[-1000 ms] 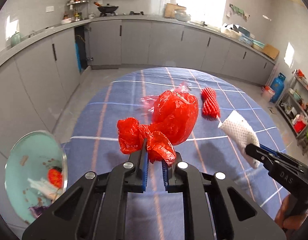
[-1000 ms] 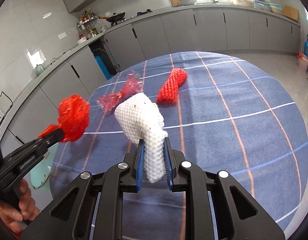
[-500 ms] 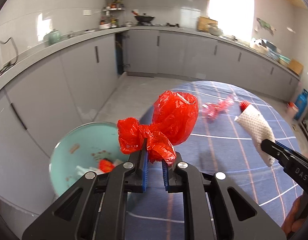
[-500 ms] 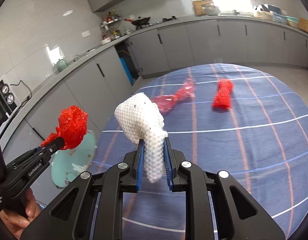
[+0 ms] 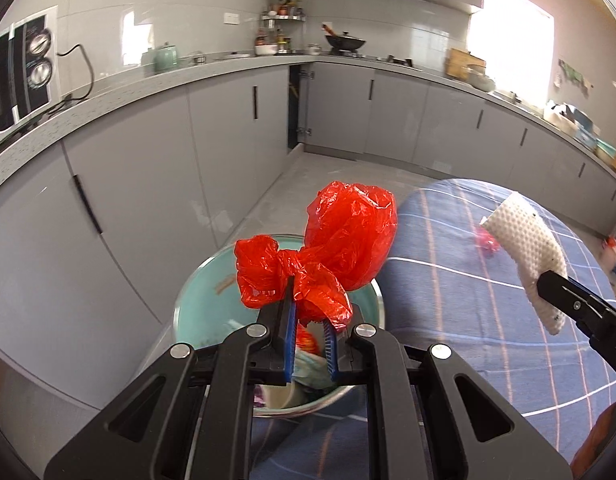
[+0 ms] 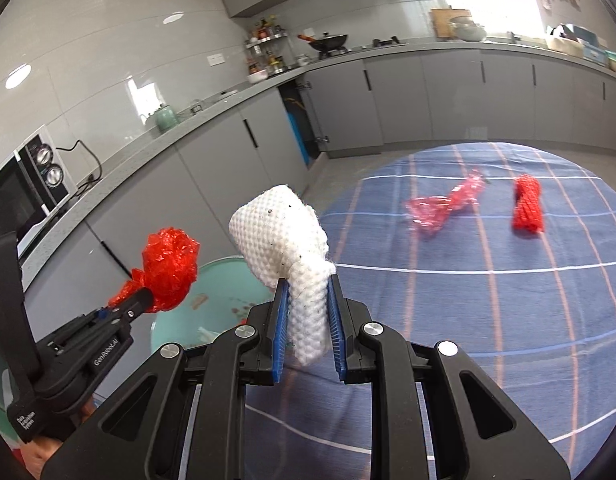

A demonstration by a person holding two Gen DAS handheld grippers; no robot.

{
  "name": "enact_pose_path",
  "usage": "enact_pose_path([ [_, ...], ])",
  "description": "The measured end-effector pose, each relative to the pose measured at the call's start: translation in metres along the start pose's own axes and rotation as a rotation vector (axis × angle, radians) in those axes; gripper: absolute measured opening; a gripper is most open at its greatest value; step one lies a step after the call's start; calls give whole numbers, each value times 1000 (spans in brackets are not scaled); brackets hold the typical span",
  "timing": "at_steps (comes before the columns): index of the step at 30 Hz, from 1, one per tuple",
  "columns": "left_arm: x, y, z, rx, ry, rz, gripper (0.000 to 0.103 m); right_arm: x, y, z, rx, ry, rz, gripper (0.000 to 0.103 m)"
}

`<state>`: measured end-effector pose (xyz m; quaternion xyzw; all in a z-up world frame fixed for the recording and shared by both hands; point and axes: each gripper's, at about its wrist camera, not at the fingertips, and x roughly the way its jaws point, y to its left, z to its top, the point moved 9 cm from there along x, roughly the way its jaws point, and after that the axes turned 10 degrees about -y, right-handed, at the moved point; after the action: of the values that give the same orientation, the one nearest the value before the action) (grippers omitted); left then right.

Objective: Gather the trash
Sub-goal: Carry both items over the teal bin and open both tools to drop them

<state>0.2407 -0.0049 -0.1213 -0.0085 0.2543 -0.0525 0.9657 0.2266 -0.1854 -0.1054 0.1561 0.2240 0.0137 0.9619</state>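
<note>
- "GenRobot.AI" is showing in white on the left gripper [image 6: 141, 300] body in the right wrist view; the smaller label below is staying unreadable.
- The left gripper [image 5: 310, 312] is clamping a red plastic bag [image 5: 340, 248], hanging over the teal bin [image 5: 195, 300].
- The right gripper [image 6: 305, 300] is pinching a white foam net [image 6: 283, 236] beside the bin, above the blue checked tablecloth [image 6: 508, 320].
- Only the right wrist view is showing a red mesh sleeve [image 6: 528, 208] and pink wrapper [image 6: 444, 208] lying on the cloth, well away from the bin.

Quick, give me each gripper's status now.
Left gripper: shut on the red plastic bag.
Right gripper: shut on the white foam net.
</note>
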Motion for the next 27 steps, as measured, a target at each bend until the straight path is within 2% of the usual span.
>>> enact_pose_path([
  [8, 2, 36, -1, -39, -2, 55, 12, 15, 41, -2, -23, 8, 50, 21],
  [27, 26, 57, -9, -88, 28, 71, 12, 53, 85, -17, -41, 55, 56, 21],
])
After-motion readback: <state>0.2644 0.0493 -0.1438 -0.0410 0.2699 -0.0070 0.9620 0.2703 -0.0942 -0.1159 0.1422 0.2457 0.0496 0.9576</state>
